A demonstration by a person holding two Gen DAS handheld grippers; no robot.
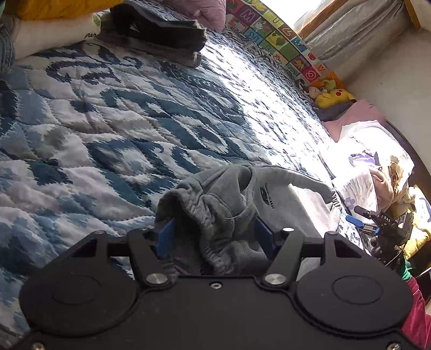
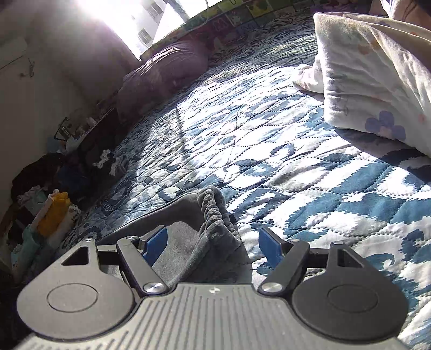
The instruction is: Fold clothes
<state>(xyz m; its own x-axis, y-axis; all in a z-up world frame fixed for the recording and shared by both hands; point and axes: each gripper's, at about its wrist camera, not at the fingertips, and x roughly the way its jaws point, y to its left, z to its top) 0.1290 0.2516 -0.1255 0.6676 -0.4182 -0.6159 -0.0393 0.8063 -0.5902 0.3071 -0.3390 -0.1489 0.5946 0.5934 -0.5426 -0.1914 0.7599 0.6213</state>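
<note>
Grey sweatpants (image 1: pixel 282 199) lie on the blue and white quilt (image 1: pixel 107 129), a small dark logo facing up. Their gathered elastic waistband is bunched between the blue pads (image 1: pixel 165 237) of my left gripper (image 1: pixel 215 234), whose jaws stand wide apart with cloth filling the gap. In the right wrist view another stretch of the same grey sweatpants (image 2: pixel 188 212) with its ribbed band lies between the fingers of my right gripper (image 2: pixel 212 242), which is open; the cloth sits toward the left pad (image 2: pixel 155 242). The right gripper (image 1: pixel 358 223) also shows at the far right of the left wrist view.
Folded dark clothes (image 1: pixel 161 29) and a white and yellow pile (image 1: pixel 54 24) sit at the quilt's far end. A floral pillow (image 2: pixel 371 72) lies to the right, a purple cushion (image 2: pixel 167 72) by the window, plush toys (image 1: pixel 331 93) by the wall, and loose clothes (image 2: pixel 51 204) off the bed's left side.
</note>
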